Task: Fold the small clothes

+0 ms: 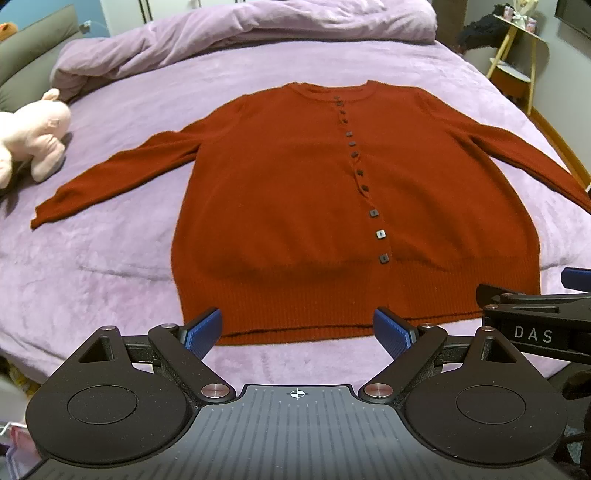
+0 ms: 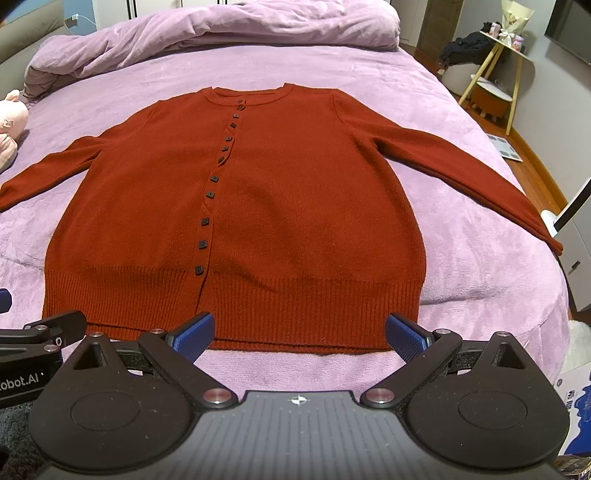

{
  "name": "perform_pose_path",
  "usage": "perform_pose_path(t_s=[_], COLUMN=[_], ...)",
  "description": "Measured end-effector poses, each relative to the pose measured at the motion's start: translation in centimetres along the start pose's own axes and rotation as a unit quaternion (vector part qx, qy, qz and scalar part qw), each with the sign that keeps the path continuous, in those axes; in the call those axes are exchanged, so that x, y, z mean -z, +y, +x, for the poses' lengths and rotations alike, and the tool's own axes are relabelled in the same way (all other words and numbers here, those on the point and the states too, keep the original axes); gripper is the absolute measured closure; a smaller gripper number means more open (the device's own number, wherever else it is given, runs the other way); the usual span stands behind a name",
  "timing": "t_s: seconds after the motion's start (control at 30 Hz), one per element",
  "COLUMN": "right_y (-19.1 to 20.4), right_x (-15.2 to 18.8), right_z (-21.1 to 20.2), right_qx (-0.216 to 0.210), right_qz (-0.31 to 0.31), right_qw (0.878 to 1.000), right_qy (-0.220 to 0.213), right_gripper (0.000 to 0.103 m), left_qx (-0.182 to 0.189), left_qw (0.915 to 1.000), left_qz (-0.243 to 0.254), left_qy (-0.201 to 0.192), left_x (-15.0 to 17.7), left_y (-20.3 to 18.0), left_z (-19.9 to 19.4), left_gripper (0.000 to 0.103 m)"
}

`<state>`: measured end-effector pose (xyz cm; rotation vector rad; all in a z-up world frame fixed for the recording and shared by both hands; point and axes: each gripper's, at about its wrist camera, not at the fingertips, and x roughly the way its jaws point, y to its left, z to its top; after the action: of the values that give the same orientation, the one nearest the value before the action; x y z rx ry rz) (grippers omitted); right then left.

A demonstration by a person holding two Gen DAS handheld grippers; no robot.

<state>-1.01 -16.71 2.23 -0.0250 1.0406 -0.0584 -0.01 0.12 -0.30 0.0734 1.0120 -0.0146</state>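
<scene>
A rust-red buttoned cardigan lies flat, front up, on the purple bed, sleeves spread out to both sides; it also shows in the right wrist view. My left gripper is open and empty, hovering just short of the hem, left of the button line. My right gripper is open and empty, just short of the hem, right of the button line. The right gripper's body shows at the right edge of the left view.
A pink plush toy lies on the bed by the left sleeve. A bunched purple duvet lies at the far end. A yellow-legged side table stands beyond the bed's right edge.
</scene>
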Motion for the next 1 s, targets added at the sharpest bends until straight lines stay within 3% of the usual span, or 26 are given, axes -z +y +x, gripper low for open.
perform_pose_path(t_s=[1.0], right_y=[0.39], right_x=[0.07], right_z=[0.37], right_qx=[-0.001], right_qz=[-0.001], right_qw=[1.0], right_qy=[0.003], right_gripper=[0.004], left_qx=[-0.003], left_qw=[1.0], left_qz=[0.0], left_qy=[0.008], left_x=[-0.05], left_y=[-0.06], left_z=[0.01], left_gripper=[0.01])
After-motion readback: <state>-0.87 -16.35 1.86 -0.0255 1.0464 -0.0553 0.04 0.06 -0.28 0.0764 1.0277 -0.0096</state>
